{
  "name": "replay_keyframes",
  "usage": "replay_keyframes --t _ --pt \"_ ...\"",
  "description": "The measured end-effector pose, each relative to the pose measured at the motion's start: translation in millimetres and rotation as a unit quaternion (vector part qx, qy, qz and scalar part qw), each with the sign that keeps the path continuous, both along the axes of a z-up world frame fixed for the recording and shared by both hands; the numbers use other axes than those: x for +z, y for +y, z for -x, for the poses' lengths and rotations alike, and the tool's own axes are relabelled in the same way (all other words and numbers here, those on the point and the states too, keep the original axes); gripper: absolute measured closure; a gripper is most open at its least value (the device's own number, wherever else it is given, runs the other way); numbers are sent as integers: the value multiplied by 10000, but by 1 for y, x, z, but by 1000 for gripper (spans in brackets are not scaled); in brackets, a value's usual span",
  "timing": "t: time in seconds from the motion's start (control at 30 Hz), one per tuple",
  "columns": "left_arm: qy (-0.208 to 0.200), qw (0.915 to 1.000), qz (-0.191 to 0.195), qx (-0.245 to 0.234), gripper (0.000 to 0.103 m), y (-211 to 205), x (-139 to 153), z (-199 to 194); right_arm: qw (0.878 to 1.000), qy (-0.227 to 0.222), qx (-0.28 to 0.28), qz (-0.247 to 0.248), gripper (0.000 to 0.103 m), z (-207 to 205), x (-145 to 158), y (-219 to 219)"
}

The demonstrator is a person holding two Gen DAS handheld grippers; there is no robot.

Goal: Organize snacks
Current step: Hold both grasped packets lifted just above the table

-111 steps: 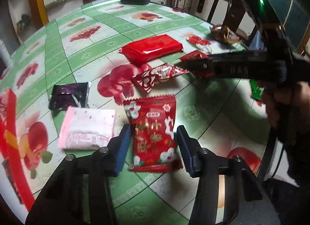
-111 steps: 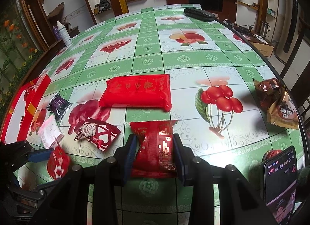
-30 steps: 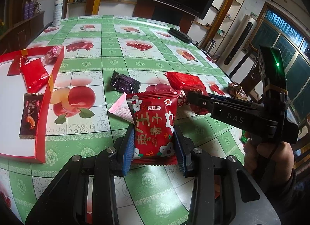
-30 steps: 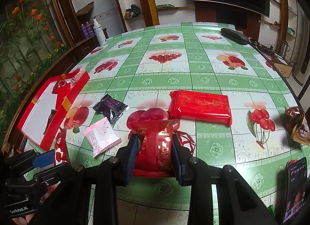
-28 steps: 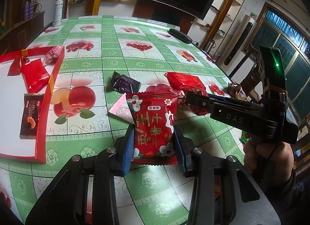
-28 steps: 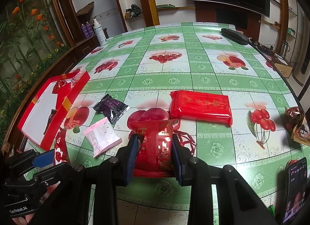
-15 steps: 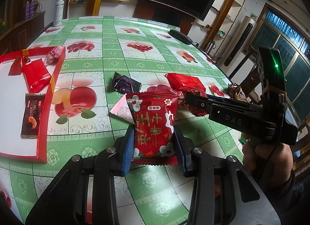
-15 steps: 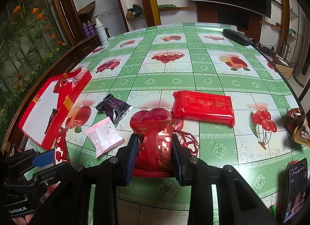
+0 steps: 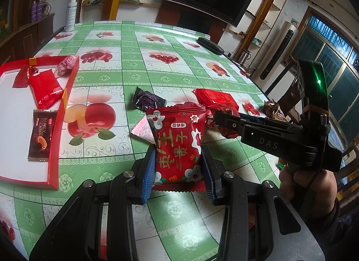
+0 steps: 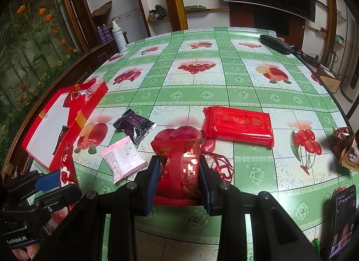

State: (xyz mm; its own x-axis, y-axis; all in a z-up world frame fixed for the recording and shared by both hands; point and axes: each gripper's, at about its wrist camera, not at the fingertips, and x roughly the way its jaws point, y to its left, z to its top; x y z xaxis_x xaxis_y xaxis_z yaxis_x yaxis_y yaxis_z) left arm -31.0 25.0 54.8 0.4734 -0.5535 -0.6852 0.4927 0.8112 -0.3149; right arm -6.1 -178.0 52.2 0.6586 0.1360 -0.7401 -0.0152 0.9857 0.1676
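Note:
My left gripper (image 9: 178, 169) is shut on a red snack packet with white flowers and gold characters (image 9: 178, 142), held upright above the table. My right gripper (image 10: 179, 178) is shut on a shiny red snack packet (image 10: 181, 171), also lifted. A red tray with a white floor (image 9: 13, 112) lies at the left and holds several snacks, among them a dark chocolate bar (image 9: 40, 135) and a red packet (image 9: 44, 90). The tray also shows in the right wrist view (image 10: 47, 130). The right gripper shows from the side in the left wrist view (image 9: 226, 119).
On the green fruit-print tablecloth lie a purple packet (image 10: 134, 125), a pink packet (image 10: 122, 160), a large flat red pack (image 10: 237, 124), a red-and-white packet (image 10: 221, 166) and brown wrappers (image 10: 345, 148) at the right edge. A phone (image 10: 342, 220) sits front right. A spray bottle (image 10: 119, 36) stands far left.
Both grippers lifted their packets off the table and swung left, bringing the red tray into view. In the last second they have drifted only slightly.

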Motion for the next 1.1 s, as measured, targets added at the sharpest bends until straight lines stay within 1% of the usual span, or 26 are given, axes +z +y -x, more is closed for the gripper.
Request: replay_keyframes --t 0.6,1.1 --pt "-39 9999 89 133 66 9 5 -4 9999 -26 105 10 67 -1 2 5" --pt "-122 9990 168 408 66 30 15 -12 9998 -46 209 62 67 -4 5 13"
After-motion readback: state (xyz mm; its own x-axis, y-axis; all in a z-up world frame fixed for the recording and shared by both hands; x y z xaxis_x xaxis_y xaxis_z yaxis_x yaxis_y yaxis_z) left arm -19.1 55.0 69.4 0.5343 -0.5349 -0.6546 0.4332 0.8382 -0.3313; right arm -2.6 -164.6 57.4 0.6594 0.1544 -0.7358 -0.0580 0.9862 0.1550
